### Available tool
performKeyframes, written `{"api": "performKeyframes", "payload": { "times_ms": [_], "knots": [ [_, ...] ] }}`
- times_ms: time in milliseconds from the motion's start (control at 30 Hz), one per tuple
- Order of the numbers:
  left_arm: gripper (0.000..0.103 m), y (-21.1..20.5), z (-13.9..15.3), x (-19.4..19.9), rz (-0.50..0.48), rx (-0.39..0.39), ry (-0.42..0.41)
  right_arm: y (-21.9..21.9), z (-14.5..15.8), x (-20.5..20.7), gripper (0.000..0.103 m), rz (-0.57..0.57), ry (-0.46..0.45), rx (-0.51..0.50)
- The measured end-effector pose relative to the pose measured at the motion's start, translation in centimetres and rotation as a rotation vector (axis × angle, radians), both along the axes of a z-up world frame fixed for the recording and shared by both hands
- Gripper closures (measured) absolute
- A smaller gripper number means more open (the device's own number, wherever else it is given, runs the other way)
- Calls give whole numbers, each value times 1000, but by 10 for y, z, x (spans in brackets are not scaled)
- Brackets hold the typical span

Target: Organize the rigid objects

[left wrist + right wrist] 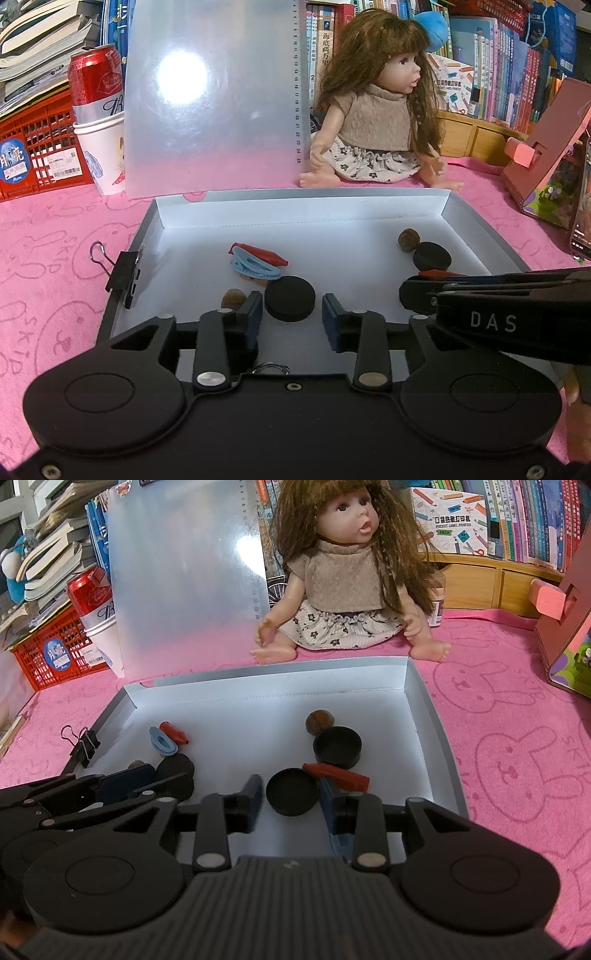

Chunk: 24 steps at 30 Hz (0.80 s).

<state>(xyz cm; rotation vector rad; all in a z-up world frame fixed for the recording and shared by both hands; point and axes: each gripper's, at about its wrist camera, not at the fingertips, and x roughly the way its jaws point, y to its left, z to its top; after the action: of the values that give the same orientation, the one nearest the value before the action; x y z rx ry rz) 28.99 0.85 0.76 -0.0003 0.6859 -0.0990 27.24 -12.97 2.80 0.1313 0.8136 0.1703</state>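
Note:
A shallow white box [476,229] [424,701] lies on the pink cloth and holds small objects. My left gripper [291,314] is open inside it, its fingers on either side of a black round cap [290,297] without touching. My right gripper [290,795] is open too, around another black cap [291,790]. A third black cap [337,746] [432,255] lies next to a brown nut [319,720] [408,239]. Red crayon-like pieces [336,773] [264,254], a blue clip [253,266] [162,741] and a brown pebble [232,297] also lie inside.
A black binder clip [123,271] [86,746] grips the box's left wall. A doll [373,110] [340,579] sits behind the box beside an upright translucent sheet [218,96]. A red can [94,79] on paper cups, a red crate [33,147] and a pink cardboard house [546,162] stand around.

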Motion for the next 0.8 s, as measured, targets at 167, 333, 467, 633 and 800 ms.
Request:
{"api": "performKeyframes", "payload": {
  "times_ms": [167,333,467,633,800],
  "knots": [
    [60,3,0,-2,16,-4,-2,0,0,-1,45,-8,-8,-14],
    [52,6,0,-3,30,0,-2,-3,1,-3,40,-20,-13,-12],
    [49,8,1,-4,41,-5,2,-4,2,-5,37,-22,-25,-13],
    [48,9,5,-9,43,1,-7,-2,8,-9,34,-23,-49,-28],
    [44,10,10,-12,51,0,-17,-1,14,-12,30,-30,-65,-38]
  ]
}}
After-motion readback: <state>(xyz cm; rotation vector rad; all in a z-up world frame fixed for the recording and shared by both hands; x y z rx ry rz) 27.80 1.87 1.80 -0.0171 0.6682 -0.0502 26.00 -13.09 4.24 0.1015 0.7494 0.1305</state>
